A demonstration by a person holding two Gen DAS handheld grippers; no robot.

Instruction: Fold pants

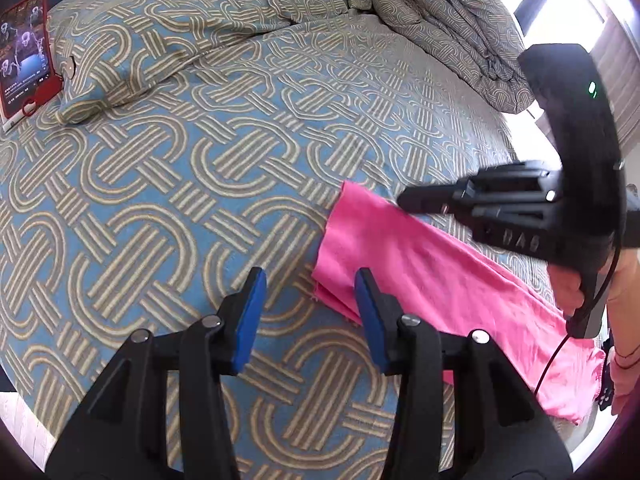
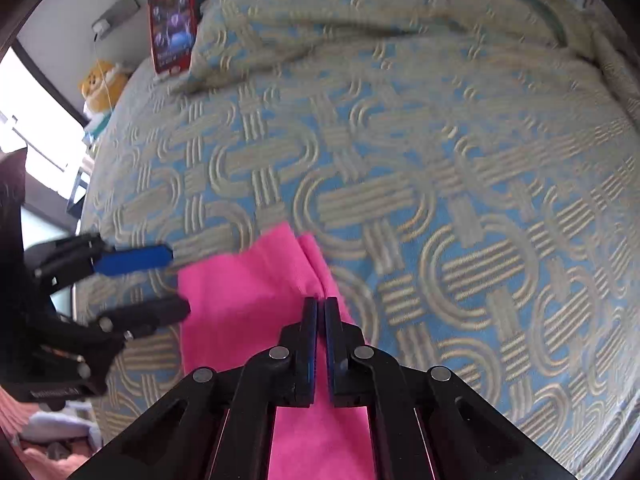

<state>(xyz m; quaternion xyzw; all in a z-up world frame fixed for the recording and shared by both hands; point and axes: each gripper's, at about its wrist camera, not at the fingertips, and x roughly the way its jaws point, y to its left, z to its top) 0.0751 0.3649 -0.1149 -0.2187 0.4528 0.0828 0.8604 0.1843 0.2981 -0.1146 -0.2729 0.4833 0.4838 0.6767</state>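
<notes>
Pants [image 1: 432,276], pink and folded, lie on the patterned bed [image 1: 200,160], left gripper [image 1: 310,304] fingers spread beside their hem, right gripper [image 2: 321,308] fingers pressed together above them.

Pants [image 1: 432,276]: soft matt pink cloth, fine-napped, smooth. Bed cover [image 1: 200,168]: woven matt cloth with a raised, ribbed interlocking pattern. Left gripper [image 1: 308,316]: matt black plastic body, blue matt pads [image 1: 250,320], polished metal pivot pins [image 1: 140,336]. Right gripper [image 2: 320,312]: same matt black plastic. Phone [image 1: 26,52]: glossy screen, red case.
</notes>
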